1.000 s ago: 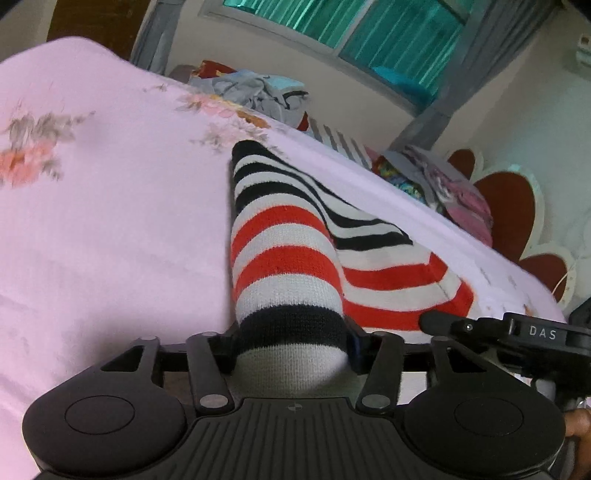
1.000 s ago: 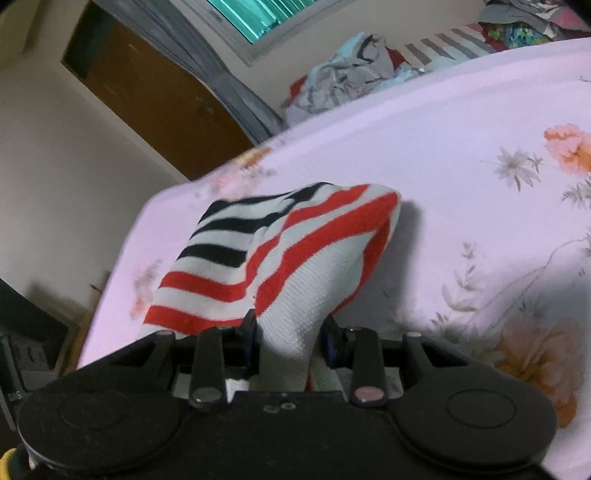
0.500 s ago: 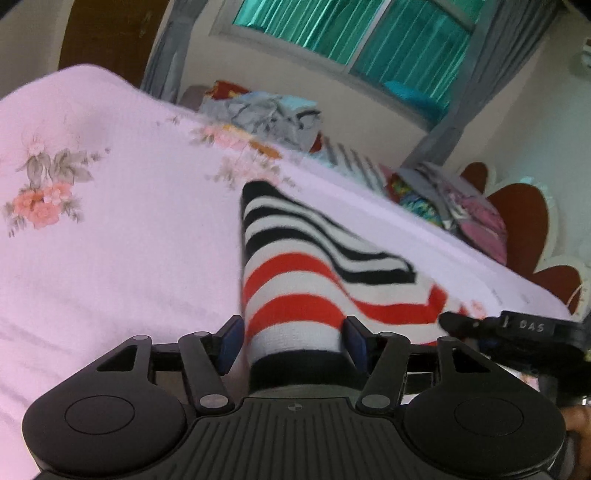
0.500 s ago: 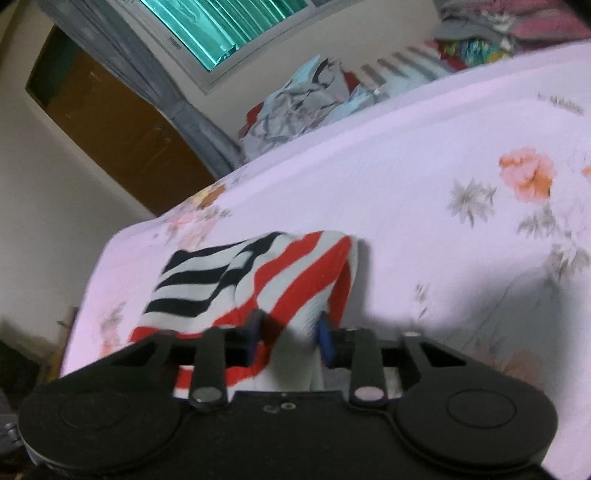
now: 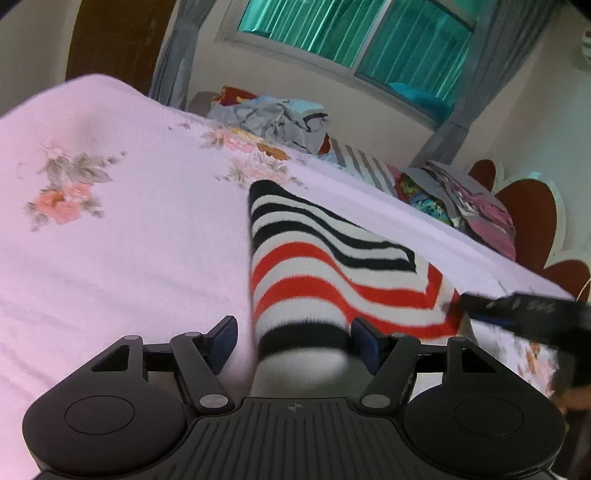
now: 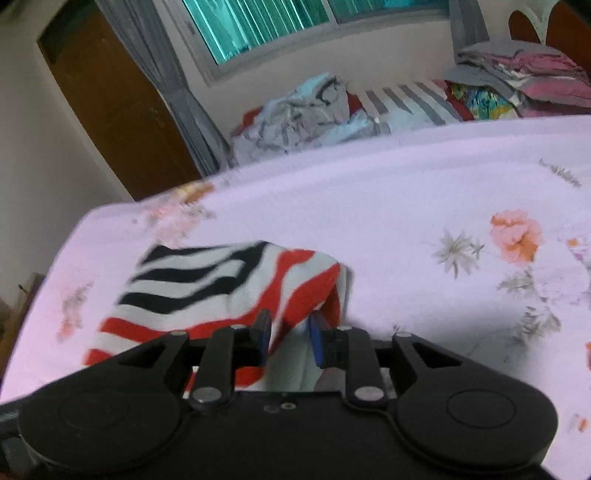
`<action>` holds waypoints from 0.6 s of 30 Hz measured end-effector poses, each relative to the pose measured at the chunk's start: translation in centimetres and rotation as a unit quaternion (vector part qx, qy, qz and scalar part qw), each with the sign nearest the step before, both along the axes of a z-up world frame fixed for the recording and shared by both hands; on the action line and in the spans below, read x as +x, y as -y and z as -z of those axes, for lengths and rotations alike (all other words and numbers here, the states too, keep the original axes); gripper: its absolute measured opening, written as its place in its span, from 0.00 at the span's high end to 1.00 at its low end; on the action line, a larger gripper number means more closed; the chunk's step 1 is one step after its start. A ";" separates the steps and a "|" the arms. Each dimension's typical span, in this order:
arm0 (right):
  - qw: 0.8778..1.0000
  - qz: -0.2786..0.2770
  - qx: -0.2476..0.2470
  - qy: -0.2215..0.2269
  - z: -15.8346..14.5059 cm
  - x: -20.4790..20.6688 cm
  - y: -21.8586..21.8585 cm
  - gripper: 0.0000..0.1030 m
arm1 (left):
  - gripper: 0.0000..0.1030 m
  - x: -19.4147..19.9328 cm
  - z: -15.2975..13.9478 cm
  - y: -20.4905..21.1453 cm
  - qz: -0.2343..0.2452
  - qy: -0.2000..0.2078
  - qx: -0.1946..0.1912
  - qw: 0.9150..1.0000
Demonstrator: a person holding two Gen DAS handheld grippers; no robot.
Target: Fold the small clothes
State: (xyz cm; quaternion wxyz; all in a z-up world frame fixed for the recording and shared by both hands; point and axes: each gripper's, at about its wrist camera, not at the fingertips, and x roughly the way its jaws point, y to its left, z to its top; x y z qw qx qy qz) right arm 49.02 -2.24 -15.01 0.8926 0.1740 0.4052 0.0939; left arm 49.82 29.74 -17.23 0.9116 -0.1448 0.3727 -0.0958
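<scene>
Left wrist view: striped knit garment (image 5: 317, 280) lies on the bed (image 5: 129, 251), soft ribbed knit, black-and-white bands at the far end, red-and-white bands nearer, a black band then plain white at the near edge. It narrows to a rounded tip on the far side and spreads out to the right. Bed sheet is pale pink, fine woven texture, printed with faded orange and grey flowers. Left gripper (image 5: 291, 341): jaws wide apart. Near edge of the garment sits between them; right pad touches or nearly touches the cloth, left pad stands clear of it with sheet showing in the gap. Right gripper (image 5: 517, 308) shows as a blurred black bar at the garment's right edge. Crumpled grey clothes pile (image 5: 280, 122) at the far side of the bed, folded stack (image 5: 469, 199) far right, below a green-glazed window (image 5: 347, 33).

Right wrist view: right gripper (image 6: 288, 338) jaws narrow, pinched on a bunched fold of the striped knit garment (image 6: 236, 291); red and white cloth is squeezed between the blue pads and rises off the sheet there. Rest of the garment lies flat to the left on the bed (image 6: 406, 206), near its left edge. Brown wooden door (image 6: 110, 99) far left.
</scene>
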 end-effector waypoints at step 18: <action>0.999 -0.007 -0.044 0.000 -1.2 -7.9 -2.6 0.69 | 0.32 -3.4 0.0 0.4 0.021 -0.016 0.029 0.999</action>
